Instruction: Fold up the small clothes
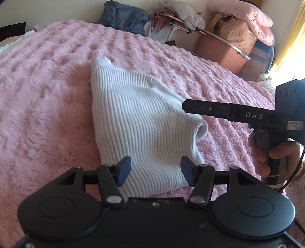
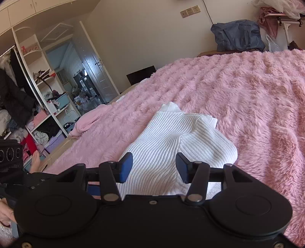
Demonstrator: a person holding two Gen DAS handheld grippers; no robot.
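A white ribbed knit garment (image 1: 141, 122) lies folded on the pink fluffy blanket (image 1: 47, 106); it also shows in the right wrist view (image 2: 171, 141). My left gripper (image 1: 155, 170) is open and empty, hovering over the garment's near edge. My right gripper (image 2: 154, 167) is open and empty over the garment's near end. In the left wrist view the right gripper (image 1: 190, 107) reaches in from the right, its finger over the garment's right side, held by a hand (image 1: 266, 154).
Beyond the bed's far side are a blue bag (image 1: 124, 17), a pink storage box (image 1: 219, 51) and piled bedding (image 1: 246, 17). The right wrist view shows an open wardrobe (image 2: 38, 106) and a door (image 2: 97, 70) at left.
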